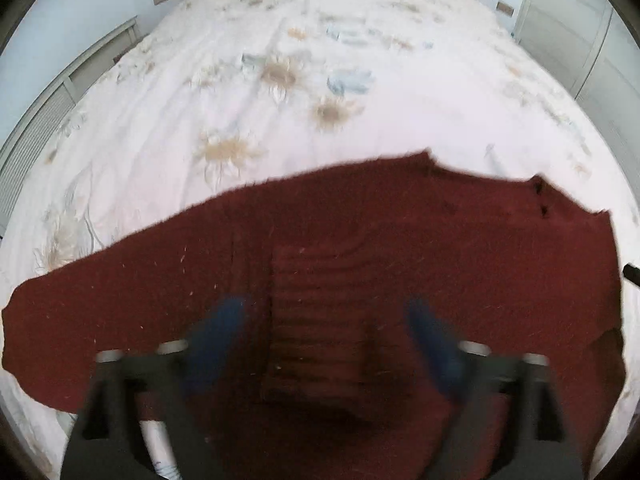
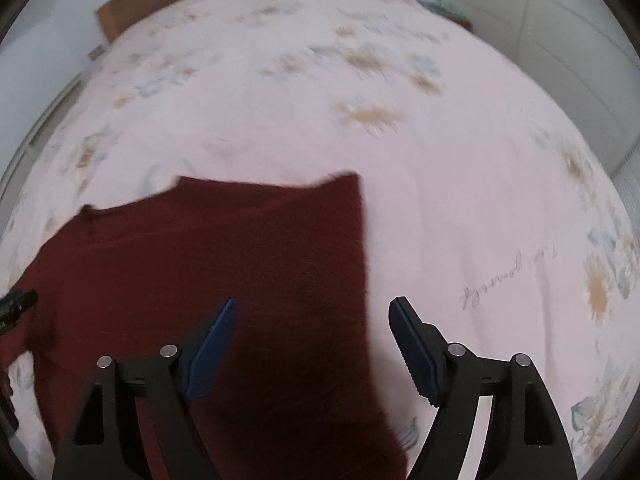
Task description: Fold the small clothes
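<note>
Both my left gripper [image 1: 324, 320] and right gripper [image 2: 312, 320] released; soft, limp maroon sweater [image 1: 360, 248] on bed [image 1: 280, 100], I'd pinch its lower-frame hem.

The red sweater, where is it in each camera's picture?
Left wrist view: the red sweater fills the lower half, spread flat across the picture under the open left gripper.
Right wrist view: the sweater is at lower left, under the open right gripper.
Shared landmark: the flowered bedspread beyond it.
</note>
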Demonstrator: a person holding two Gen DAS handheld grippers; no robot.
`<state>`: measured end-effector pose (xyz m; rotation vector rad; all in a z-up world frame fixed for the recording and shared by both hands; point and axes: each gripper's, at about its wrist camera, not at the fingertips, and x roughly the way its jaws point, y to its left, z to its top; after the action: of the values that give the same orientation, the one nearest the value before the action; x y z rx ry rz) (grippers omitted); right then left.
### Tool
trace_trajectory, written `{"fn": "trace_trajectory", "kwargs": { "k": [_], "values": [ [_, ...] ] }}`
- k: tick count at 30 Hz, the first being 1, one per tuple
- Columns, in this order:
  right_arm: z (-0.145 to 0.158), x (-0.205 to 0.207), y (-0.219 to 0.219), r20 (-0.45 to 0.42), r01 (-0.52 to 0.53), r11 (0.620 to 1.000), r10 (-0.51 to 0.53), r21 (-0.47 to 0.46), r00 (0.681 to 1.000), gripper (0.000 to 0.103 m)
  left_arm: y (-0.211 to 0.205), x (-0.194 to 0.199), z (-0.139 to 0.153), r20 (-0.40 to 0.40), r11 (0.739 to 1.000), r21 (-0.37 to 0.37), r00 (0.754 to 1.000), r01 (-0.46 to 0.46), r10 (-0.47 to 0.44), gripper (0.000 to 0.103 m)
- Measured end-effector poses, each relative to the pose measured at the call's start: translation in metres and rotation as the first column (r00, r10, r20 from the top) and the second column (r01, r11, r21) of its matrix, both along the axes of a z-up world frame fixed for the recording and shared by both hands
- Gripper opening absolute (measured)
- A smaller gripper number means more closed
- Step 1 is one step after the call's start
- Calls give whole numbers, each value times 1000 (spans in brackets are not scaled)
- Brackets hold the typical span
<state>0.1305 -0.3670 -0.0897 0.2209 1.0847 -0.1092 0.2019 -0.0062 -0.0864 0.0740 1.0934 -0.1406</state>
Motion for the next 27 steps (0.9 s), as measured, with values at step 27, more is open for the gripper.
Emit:
{"fn": "trace_trajectory", "kwargs": {
  "k": [27],
  "values": [
    [-65, -16, 75, -9, -113, 983, 113, -144, 994, 103, -31, -34, -63, -26, 992, 53, 993, 114, -112, 102]
  ]
}}
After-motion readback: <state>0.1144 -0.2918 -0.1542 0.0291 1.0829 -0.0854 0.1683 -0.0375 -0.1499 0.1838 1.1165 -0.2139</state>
